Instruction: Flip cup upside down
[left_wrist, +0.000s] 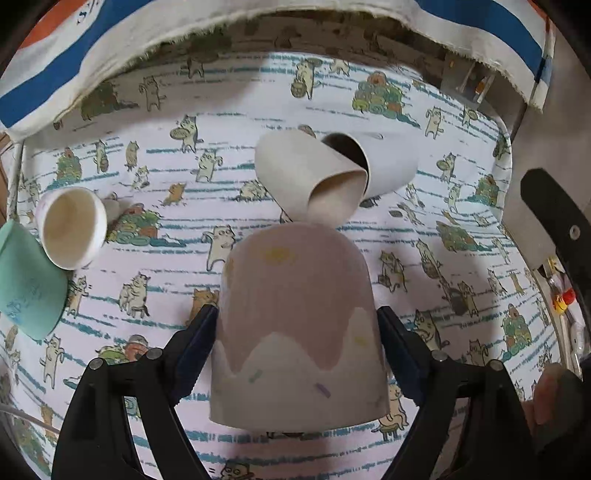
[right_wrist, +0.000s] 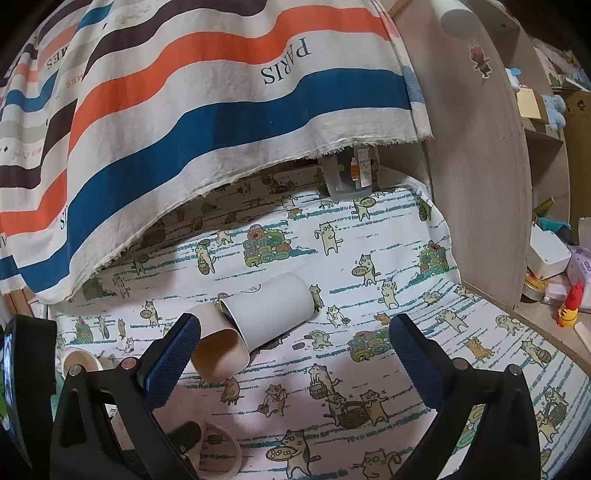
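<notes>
Between the left hand-held gripper's (left_wrist: 297, 334) pinching fingers, a pink-and-cream paper cup (left_wrist: 297, 332) is sitting mouth-down; at 12 o'clock, two empty white paper cups (left_wrist: 314, 177) are lying; the right hand-held gripper (right_wrist: 295, 356) is hanging spread.

Pink-white cup (left_wrist: 295, 325) upside-down, held betw. jaws above cloth.

We have the left gripper (left_wrist: 297, 332) closed on the pink cup (left_wrist: 295, 325), its blue-padded fingers (left_wrist: 201, 339) pressing the cup's two flanks about halfway up, the cup's closed base pointing away from us and its open rim toward the camera. Both black arms of this gripper angle inward to meet the cup. To the right of the cup, a thumb of the person's right hand (left_wrist: 550, 391) shows at the frame edge. Our right gripper (right_wrist: 295, 354) sits with its jaws spread wide, blue pads (right_wrist: 415, 363) well apart, nothing between them.
</notes>
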